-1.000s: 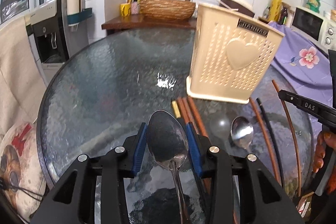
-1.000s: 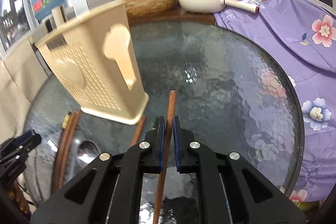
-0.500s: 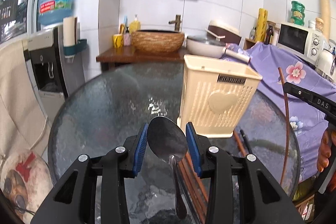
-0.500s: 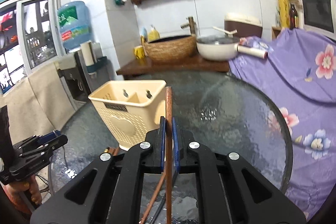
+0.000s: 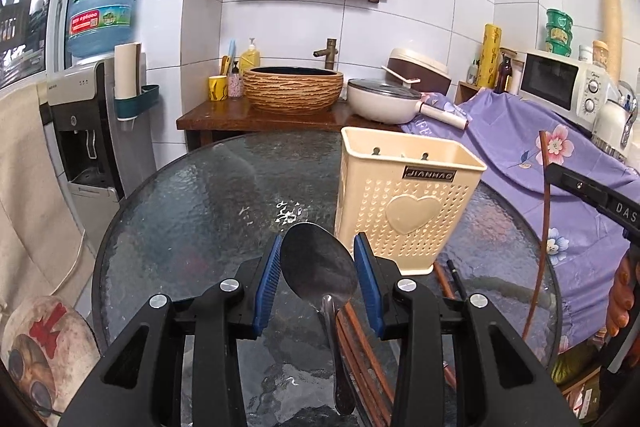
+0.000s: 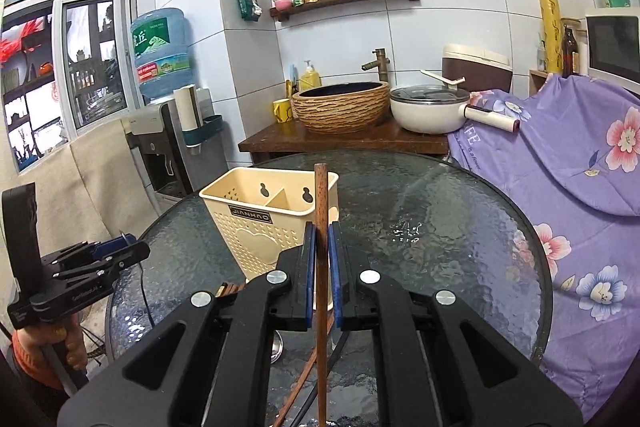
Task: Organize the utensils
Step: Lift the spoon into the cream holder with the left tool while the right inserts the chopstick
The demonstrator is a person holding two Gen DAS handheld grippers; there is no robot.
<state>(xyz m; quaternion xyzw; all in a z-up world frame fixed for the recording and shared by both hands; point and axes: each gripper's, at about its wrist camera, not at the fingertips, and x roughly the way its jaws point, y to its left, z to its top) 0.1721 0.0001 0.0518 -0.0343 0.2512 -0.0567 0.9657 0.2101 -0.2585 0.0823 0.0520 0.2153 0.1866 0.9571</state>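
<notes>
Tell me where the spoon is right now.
The spoon sits bowl-up between the left gripper pads at the bottom centre of the left wrist view, lifted above the glass table, just left of the cream utensil holder.

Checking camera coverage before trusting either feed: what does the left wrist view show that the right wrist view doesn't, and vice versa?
Left wrist only: the spoon held bowl-up in the left gripper, the heart on the holder's front, and the microwave's dials.

Right wrist only: the divider splitting the utensil holder into two compartments, the window at far left, and the right gripper shut on a chopstick.

Both: the glass table, the holder, loose chopsticks on the table, the woven basin, the white pan, the purple cloth.
</notes>
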